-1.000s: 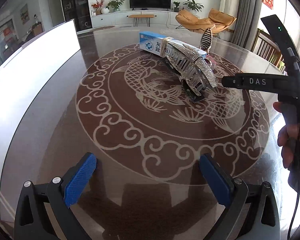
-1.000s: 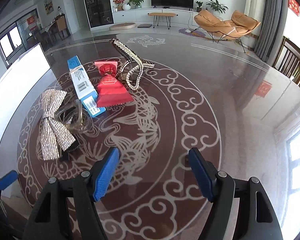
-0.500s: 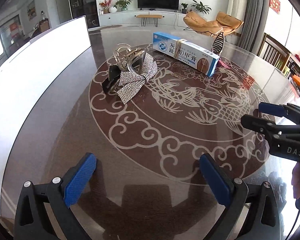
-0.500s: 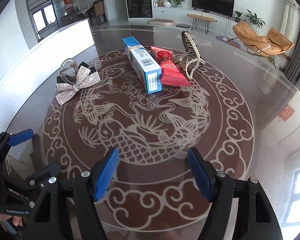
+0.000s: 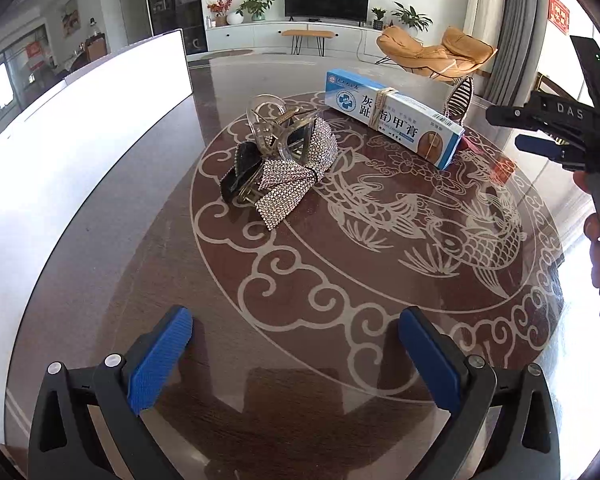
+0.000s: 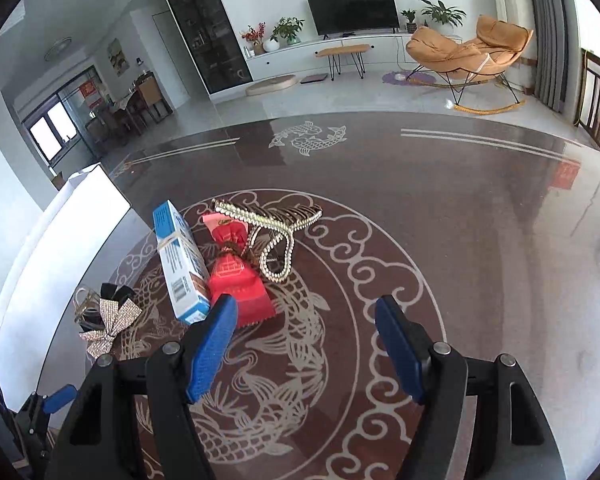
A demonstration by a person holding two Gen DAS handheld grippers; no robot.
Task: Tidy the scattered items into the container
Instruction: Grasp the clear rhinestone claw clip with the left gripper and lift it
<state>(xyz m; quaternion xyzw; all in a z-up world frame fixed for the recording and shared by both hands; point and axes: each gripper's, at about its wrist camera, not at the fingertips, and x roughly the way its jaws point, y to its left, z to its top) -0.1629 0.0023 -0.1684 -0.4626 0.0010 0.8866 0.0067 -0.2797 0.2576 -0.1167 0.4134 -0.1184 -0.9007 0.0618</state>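
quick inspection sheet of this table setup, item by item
surface: dark glossy table with fish and cloud pattern.
job's things: rhinestone bow clip, blue box, red sachet, pearl hair claw, all loose on the table; white container along the left edge.
clutter: nothing seen.
grippers: left gripper open, empty; right gripper open, empty, above the table.
cables: nothing seen.
surroundings: living room with television and orange chair.
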